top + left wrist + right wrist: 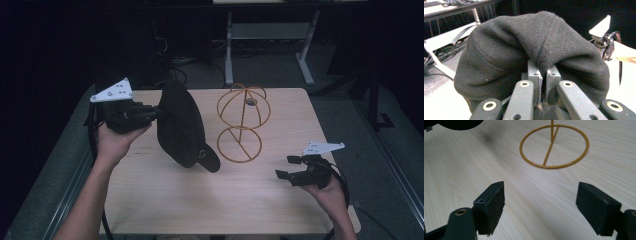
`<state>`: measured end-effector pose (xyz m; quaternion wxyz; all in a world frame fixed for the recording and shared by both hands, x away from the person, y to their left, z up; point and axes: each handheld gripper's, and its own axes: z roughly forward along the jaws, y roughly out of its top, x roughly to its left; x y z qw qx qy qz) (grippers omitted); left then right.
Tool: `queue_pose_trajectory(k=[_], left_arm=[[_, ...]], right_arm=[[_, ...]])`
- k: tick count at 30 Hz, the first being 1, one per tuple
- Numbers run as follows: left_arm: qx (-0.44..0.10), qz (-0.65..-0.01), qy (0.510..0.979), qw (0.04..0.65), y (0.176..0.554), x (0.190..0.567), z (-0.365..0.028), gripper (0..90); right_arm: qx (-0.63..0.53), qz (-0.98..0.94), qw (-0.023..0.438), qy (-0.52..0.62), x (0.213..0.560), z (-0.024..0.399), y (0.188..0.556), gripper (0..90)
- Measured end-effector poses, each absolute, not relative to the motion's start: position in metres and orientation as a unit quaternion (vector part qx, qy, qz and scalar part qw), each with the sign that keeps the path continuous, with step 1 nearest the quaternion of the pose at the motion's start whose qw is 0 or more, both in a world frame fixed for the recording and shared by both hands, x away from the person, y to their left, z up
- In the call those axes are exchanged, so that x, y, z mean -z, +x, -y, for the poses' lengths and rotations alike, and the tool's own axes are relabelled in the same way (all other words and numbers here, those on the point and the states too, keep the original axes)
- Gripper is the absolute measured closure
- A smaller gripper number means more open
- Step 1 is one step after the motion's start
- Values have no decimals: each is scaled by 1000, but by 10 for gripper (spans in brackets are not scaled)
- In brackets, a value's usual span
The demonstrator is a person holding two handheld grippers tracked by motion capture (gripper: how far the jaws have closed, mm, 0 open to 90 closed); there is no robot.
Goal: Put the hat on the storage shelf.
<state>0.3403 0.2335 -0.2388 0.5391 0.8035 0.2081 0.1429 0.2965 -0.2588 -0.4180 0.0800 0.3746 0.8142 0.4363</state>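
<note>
A black cloth cap (181,127) hangs above the left half of the wooden table (165,200), its brim end low near the table's middle. My left gripper (161,113) is shut on a fold of the cap's fabric (536,45); the pads pinch the cloth between them. A gold wire hat stand (242,122) with a round base ring (554,146) and a domed cage top stands right of the cap. My right gripper (287,167) is held low over the table's right side, open, with nothing between its pads (490,205).
A white desk frame (270,45) and cables lie on the dark floor beyond the table's far edge. A metal rail (65,185) runs along the table's left side. The person's forearms come in from the bottom edge.
</note>
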Motion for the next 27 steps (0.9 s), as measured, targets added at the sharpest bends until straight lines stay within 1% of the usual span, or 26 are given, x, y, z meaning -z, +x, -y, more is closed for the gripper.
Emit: queue_pose_trajectory(k=[16,27], left_arm=[[-125,-187,813,537,374,220,-197,857],[-125,-171,819,533,391,204,-171,857]], right_arm=[[-448,-801,87,388,420,270,297,223],[-465,-788,90,393,414,275,294,223]])
